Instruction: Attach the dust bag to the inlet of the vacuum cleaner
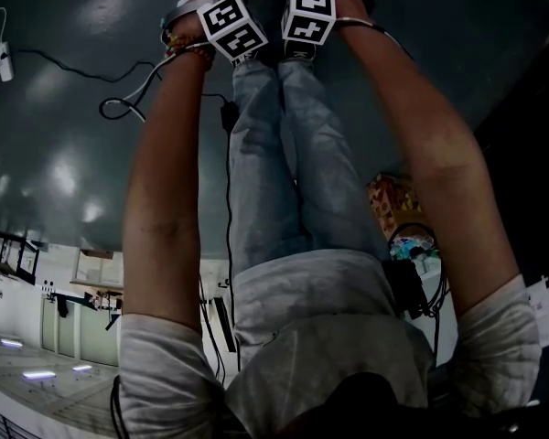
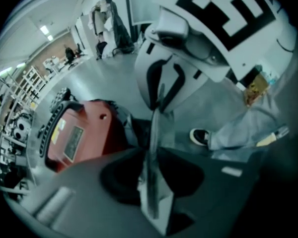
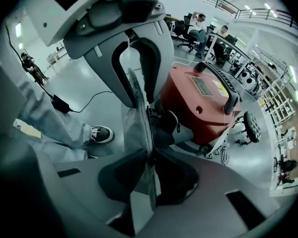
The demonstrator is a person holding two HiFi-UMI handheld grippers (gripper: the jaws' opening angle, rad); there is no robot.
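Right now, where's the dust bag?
In both gripper views, the grey dust bag is clamped edge-on in the left gripper and the right gripper, beside the red vacuum cleaner on the floor.

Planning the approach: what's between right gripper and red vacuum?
The grey dust bag, clamped in the right gripper, lies before the red vacuum; right gripper view shows it.

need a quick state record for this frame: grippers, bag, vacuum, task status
left gripper: jaws shut on dust bag
right gripper: jaws shut on the same dust bag, facing the left gripper
dust bag: grey, thin, seen edge-on, held between both grippers above the floor
vacuum: red body, black handle, standing on the floor just beyond the bag
task status: bag not seen attached; the inlet can't be made out clearly
other: person's shoe on the floor beside the bag
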